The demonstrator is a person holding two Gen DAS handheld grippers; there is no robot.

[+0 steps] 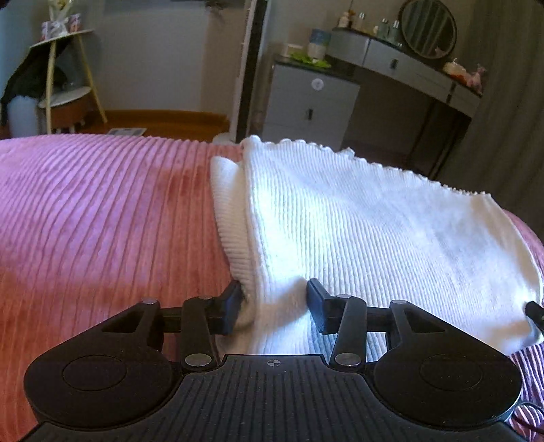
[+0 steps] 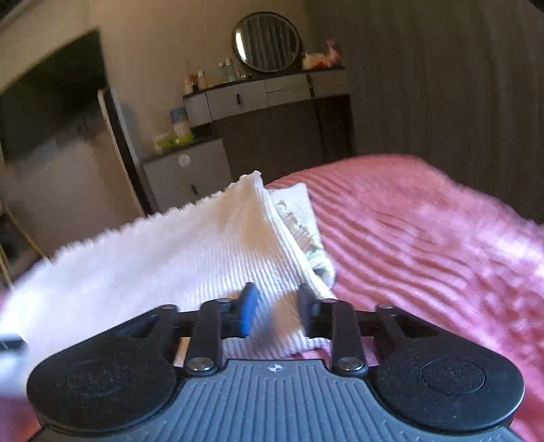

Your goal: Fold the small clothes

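Note:
A white ribbed garment (image 1: 357,217) lies folded on the pink ribbed bedspread (image 1: 102,210). In the left wrist view my left gripper (image 1: 274,299) has its fingers either side of the garment's near left corner, with bunched cloth between the pads. In the right wrist view the same garment (image 2: 163,251) lies ahead, and my right gripper (image 2: 276,302) straddles its near right corner, with cloth between the fingers. The right gripper's tip (image 1: 535,311) shows at the right edge of the left wrist view. The right wrist view is motion-blurred.
The pink bedspread (image 2: 425,244) spreads around the garment. Past the bed's far edge stand a grey drawer cabinet (image 1: 312,102), a dressing table with a round mirror (image 1: 428,29) and a small shelf stand (image 1: 64,74). A grey curtain (image 2: 442,78) hangs at right.

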